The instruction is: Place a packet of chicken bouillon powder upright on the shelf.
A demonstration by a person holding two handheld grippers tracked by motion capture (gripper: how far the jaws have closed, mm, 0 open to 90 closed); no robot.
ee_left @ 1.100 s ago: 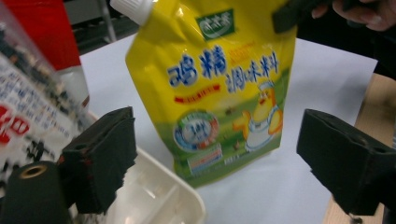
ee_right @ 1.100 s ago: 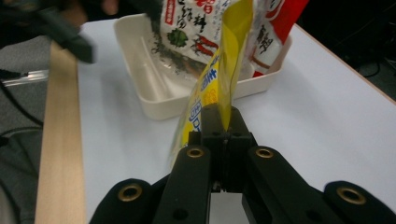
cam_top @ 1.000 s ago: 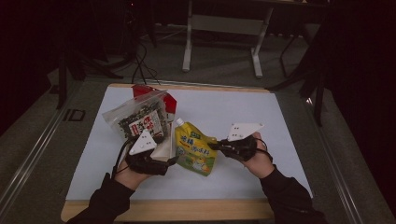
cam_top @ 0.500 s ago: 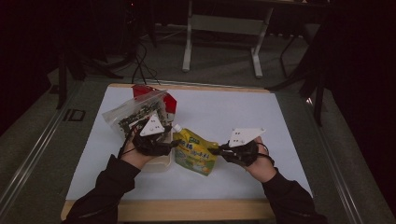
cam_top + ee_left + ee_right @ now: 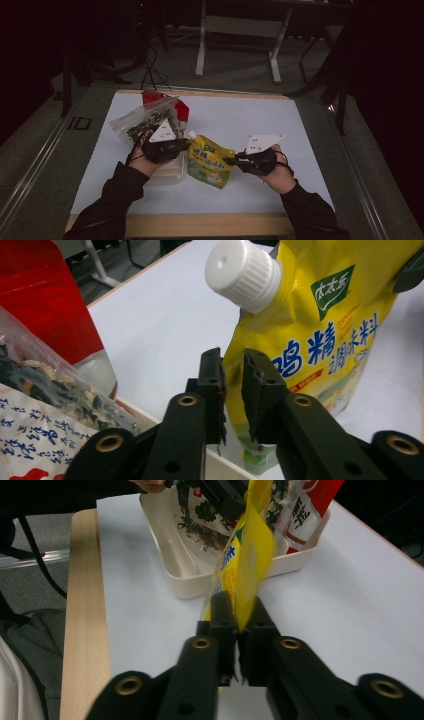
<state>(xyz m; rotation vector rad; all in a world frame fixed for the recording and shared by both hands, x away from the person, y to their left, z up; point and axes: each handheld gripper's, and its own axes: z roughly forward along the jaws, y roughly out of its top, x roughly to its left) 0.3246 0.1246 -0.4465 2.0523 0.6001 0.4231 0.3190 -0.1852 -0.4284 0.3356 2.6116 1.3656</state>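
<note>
Pouch (image 5: 210, 165) of yellow seasoning hung between my two hands over the white table (image 5: 260, 125), its white cap (image 5: 243, 272) pointing up toward my left side. My right gripper (image 5: 232, 161) pinched the pouch's edge, the yellow film caught flat between its jaws, which had just eased a little without letting go. My left gripper (image 5: 186, 144) had just been closing; its jaws stood nearly together with a narrow gap and nothing in it, the pouch's neck lying just beyond the tips. The cream tray (image 5: 172, 565) sat under my left hand, with a clear bag of dried bits (image 5: 145, 122) and a red packet (image 5: 155, 97) in it. The pouch's lower corner hung near the tray's side.
</note>
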